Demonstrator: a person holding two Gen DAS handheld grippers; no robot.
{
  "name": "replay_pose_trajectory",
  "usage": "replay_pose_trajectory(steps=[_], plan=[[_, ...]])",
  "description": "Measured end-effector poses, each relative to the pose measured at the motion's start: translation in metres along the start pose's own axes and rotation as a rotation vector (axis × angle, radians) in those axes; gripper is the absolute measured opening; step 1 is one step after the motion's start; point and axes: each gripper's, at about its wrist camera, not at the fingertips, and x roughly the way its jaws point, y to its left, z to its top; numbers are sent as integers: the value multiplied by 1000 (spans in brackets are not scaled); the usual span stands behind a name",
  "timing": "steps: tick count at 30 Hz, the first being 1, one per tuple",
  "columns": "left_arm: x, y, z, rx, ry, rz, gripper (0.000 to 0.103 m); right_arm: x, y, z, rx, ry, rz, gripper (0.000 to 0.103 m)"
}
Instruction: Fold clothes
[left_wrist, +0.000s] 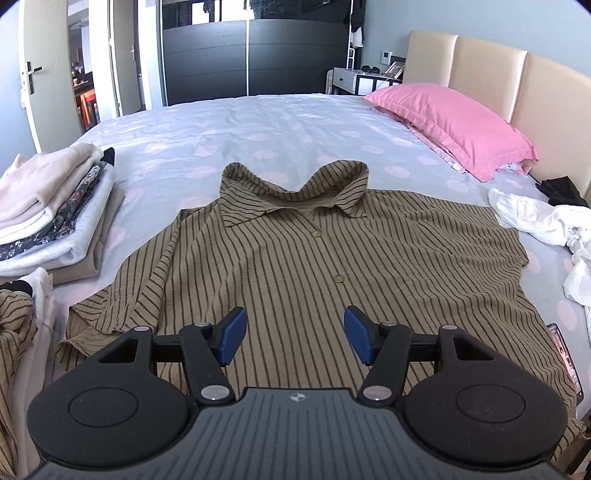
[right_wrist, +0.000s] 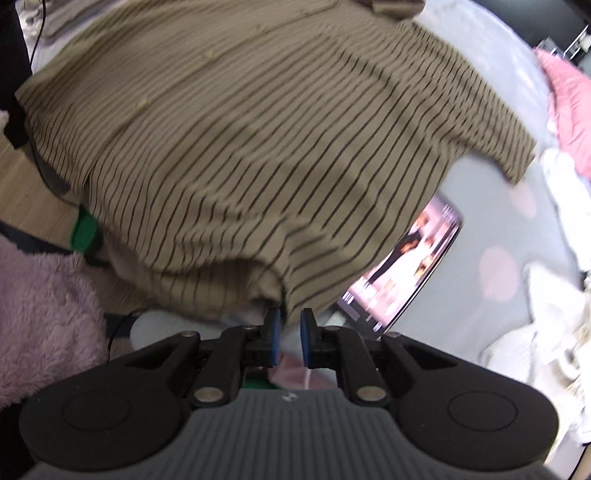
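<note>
A tan shirt with dark stripes (left_wrist: 295, 254) lies front up on the bed, collar far from me, buttons down the middle. My left gripper (left_wrist: 293, 334) is open and empty, held above the shirt's lower middle. In the right wrist view the same shirt (right_wrist: 258, 129) fills the top, blurred by motion. My right gripper (right_wrist: 290, 332) is nearly shut, with the shirt's hem corner between its blue pads (right_wrist: 273, 332).
A stack of folded clothes (left_wrist: 55, 214) sits at the left of the bed. A pink pillow (left_wrist: 454, 125) lies by the headboard. Crumpled white clothes (left_wrist: 546, 229) lie at the right. A lit phone (right_wrist: 406, 266) lies on the sheet beside the shirt's hem.
</note>
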Motion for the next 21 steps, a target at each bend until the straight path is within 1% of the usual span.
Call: replay_pose_trajectory(steps=[4, 10, 14, 16, 17, 18, 21], plan=[[1, 0, -2, -6, 6, 2, 57, 18, -1, -4, 22, 72, 14, 18], [3, 7, -3, -25, 14, 15, 57, 27, -20, 0, 158, 89, 74, 18], [5, 9, -4, -30, 24, 17, 57, 43, -29, 1, 254, 131, 95, 18], [6, 10, -4, -32, 25, 15, 57, 47, -29, 0, 276, 139, 95, 15], [6, 10, -4, -35, 25, 14, 57, 46, -29, -1, 276, 139, 88, 5], [6, 11, -4, -38, 25, 12, 57, 44, -29, -2, 275, 138, 81, 3], [7, 11, -2, -49, 28, 5, 57, 26, -31, -4, 269, 141, 42, 1]])
